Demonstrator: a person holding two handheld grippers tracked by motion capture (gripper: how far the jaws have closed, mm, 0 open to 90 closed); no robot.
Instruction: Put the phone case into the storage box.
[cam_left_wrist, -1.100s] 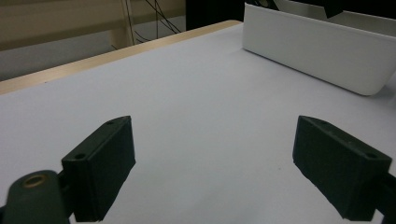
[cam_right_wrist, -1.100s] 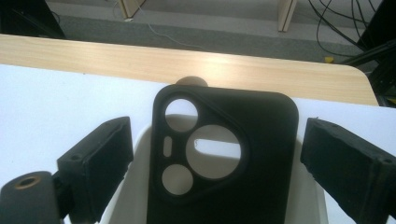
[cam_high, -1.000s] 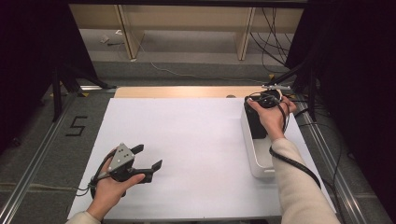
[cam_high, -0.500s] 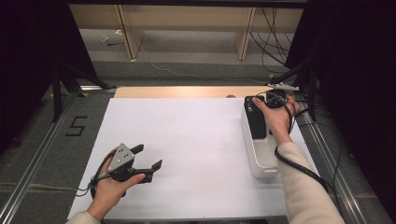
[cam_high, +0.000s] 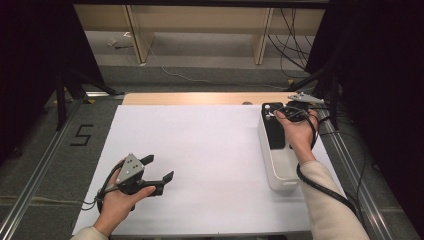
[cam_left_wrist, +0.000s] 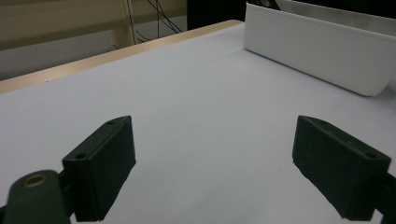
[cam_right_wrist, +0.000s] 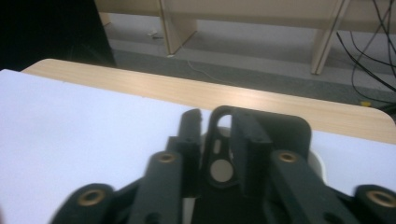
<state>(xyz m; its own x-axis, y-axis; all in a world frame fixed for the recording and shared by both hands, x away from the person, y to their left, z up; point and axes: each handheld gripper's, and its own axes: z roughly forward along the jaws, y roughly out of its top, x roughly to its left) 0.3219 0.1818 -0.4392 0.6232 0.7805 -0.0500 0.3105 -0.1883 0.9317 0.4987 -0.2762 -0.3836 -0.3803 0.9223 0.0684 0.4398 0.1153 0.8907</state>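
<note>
The step in hand looks like a pick from the white bin at the right of the desk: the right tongs reach into its far end, where a black object lies inside. In the right gripper view the jaws stand close together on either side of a thin black loop, apparently part of that object, with a pale round piece behind it; whether they actually pinch the loop or merely flank it I cannot tell. If the grip is good, the next move probably calls for a straight lift clear of the bin's wall before any sideways travel; if not, the jaws need to bite firmly first. The left tongs rest low at the near left of the white sheet, jaws wide apart and holding nothing, pointed toward the bin and well apart from it.
</note>
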